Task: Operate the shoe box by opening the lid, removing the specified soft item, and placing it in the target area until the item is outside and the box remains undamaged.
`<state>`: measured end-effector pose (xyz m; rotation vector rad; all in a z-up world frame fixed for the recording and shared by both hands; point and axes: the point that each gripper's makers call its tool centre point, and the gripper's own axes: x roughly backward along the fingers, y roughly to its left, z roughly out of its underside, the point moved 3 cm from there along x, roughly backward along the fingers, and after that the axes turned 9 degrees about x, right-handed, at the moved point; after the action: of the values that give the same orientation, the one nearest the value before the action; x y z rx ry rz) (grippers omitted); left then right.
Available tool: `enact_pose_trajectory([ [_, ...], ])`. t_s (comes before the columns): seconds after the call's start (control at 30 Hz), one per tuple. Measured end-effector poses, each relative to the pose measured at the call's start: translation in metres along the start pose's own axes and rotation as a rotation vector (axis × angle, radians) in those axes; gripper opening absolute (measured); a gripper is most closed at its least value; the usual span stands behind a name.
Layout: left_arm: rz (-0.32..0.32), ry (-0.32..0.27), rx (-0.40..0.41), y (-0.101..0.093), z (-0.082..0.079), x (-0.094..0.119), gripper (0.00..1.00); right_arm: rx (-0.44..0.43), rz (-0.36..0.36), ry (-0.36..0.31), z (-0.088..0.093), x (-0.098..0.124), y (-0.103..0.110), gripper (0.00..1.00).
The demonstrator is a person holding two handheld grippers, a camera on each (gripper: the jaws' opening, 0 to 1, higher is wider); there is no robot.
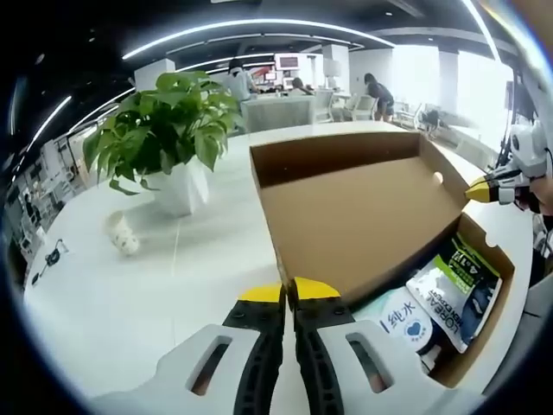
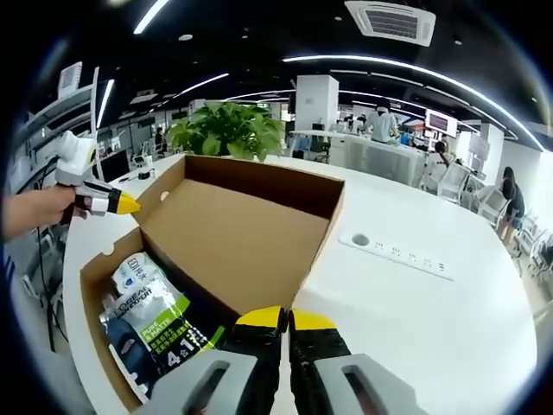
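Observation:
A brown cardboard shoe box (image 1: 488, 251) stands on the white table with its lid (image 1: 354, 207) swung fully back. Inside lie soft packets: a white-and-green one (image 1: 454, 290) and a pale blue one (image 1: 397, 322). My left gripper (image 1: 289, 292) is shut and holds nothing, its yellow tips close to the lid's near edge. Across the box, the right gripper (image 1: 484, 191) points at the box's rim. In the right gripper view, the right gripper (image 2: 285, 318) is shut and holds nothing, just over the box wall (image 2: 99, 285), beside the packets (image 2: 160, 324). A hand holds the left gripper (image 2: 117, 204) at the lid's (image 2: 246, 233) left.
A leafy plant (image 1: 164, 130) in a white pot (image 1: 183, 186) stands left of the box, with a small white object (image 1: 123, 233) near it. A socket strip (image 2: 397, 251) is set into the table (image 2: 415, 337) on the right. People sit at desks far behind.

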<state>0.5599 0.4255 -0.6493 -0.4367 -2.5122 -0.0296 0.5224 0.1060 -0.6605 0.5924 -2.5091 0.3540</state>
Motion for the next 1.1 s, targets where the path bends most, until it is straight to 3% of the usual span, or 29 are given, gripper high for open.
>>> enact_pose_trajectory([
  [1.1,-0.009,0.013,0.018,0.006,-0.002,-0.019,0.02,-0.008,-0.004,0.017,0.002,-0.016,-0.006,0.00],
])
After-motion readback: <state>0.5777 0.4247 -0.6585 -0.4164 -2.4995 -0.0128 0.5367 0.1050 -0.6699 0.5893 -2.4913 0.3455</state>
